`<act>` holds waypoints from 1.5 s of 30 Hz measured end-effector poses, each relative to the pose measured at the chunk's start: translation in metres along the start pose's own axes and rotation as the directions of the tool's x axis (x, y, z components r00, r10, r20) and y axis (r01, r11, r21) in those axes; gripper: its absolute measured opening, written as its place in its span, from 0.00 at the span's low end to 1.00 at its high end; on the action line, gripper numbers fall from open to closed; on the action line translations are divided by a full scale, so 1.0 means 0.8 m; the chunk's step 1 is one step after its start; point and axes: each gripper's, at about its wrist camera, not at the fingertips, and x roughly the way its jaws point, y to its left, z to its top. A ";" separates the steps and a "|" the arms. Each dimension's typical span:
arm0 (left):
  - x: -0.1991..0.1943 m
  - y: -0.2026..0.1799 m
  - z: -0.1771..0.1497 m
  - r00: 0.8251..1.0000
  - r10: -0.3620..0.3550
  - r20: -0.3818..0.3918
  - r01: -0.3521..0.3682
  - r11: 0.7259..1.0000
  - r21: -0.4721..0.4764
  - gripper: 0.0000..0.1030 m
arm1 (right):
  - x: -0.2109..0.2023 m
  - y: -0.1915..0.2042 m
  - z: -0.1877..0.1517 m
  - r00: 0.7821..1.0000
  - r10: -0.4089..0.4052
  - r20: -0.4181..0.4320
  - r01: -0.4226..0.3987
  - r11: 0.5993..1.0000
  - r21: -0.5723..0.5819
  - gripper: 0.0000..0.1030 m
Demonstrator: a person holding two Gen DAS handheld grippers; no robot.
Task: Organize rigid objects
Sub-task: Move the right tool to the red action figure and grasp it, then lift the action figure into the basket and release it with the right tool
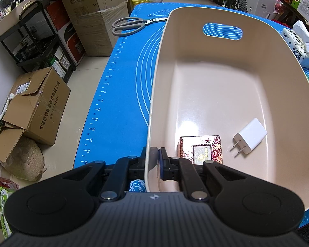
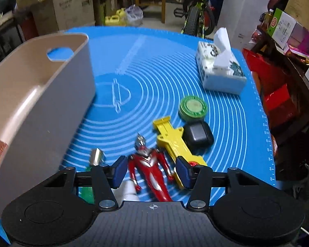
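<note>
**A:** Left wrist view first. The left gripper [image 1: 154, 160] comes in low and level at the near left corner of the beige bin [image 1: 216, 65], and its fingers straddle the wall there, one outside, one inside.

**B:** Pinching it?

**A:** Yes, jaws nearly together, clamped on that wall. The bin sits on the blue mat [image 1: 117, 94], long axis running away from the camera, handle cutout at the far end.

**B:** What's in it?

**A:** A patterned red-and-gold box [image 1: 201, 151] lying flat near the near wall, and just beside it on the right a white charger plug [image 1: 250, 136], prongs pointing toward the near left. Outside, grey-handled scissors [image 1: 131, 25] lie on the mat beyond the bin's far left corner, blades pointing right.

**B:** Over to the right wrist.

**A:** The right gripper [image 2: 151, 169] hangs just over the mat, tilted down, jaws spread wide and gripping nothing. The red figure [image 2: 148, 164] lies on its back between the blue pads [image 2: 119, 170], head pointing away, body running toward the camera. Whether a pad touches it, I can't tell.

**B:** Neighbours?

**A:** A yellow toy [image 2: 173, 142] slants up to the left on its right, against a black case [image 2: 197, 134]; a green round tin [image 2: 192, 108] beyond; a tissue pack [image 2: 220, 65] at the far right. A green bottle with a silver cap [image 2: 95, 157] is left of the figure. The bin stands at far left.
</note>
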 end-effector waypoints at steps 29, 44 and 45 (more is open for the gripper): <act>-0.001 0.001 0.000 1.000 0.003 -0.001 -0.003 1.000 0.000 0.13 | 0.042 0.008 -0.015 0.997 0.022 -0.075 -0.030 0.993 -0.110 0.30; -0.002 0.003 -0.001 1.000 0.005 0.000 -0.005 1.000 0.002 0.13 | -0.032 0.009 0.001 0.990 -0.036 0.135 0.042 0.998 -0.036 0.29; -0.002 0.003 0.000 1.000 0.005 0.000 -0.005 1.000 0.001 0.13 | -0.039 0.009 0.003 0.987 -0.036 0.156 0.041 0.999 -0.024 0.29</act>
